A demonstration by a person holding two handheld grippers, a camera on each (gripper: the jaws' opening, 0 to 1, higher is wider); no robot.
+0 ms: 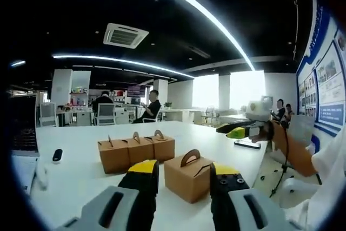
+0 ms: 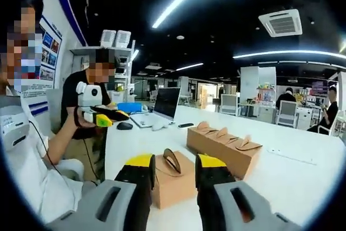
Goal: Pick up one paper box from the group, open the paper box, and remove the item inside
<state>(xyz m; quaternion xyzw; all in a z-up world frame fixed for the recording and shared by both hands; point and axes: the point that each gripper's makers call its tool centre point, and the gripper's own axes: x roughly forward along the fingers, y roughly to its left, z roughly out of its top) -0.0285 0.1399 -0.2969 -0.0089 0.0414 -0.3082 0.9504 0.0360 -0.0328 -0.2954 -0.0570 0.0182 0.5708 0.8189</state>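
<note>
A single brown paper box [image 1: 188,179] with a looped handle stands upright and closed on the white table [image 1: 75,179], apart from the group. In the left gripper view it appears in the gap of my open left gripper [image 1: 184,165], just beyond the yellow-tipped jaws. The right gripper view looks at the same box [image 2: 172,183] from the other side, framed by my open right gripper [image 2: 176,159]. Each gripper also appears in the other's view, held in a hand near the table edge: the right gripper [image 1: 238,131] and the left gripper [image 2: 102,117].
A row of three more brown boxes [image 1: 135,152] [image 2: 224,144] stands just behind the single one. A laptop [image 2: 162,106], a mouse [image 2: 124,126] and a dark phone [image 1: 57,155] lie further off. People sit at desks in the background.
</note>
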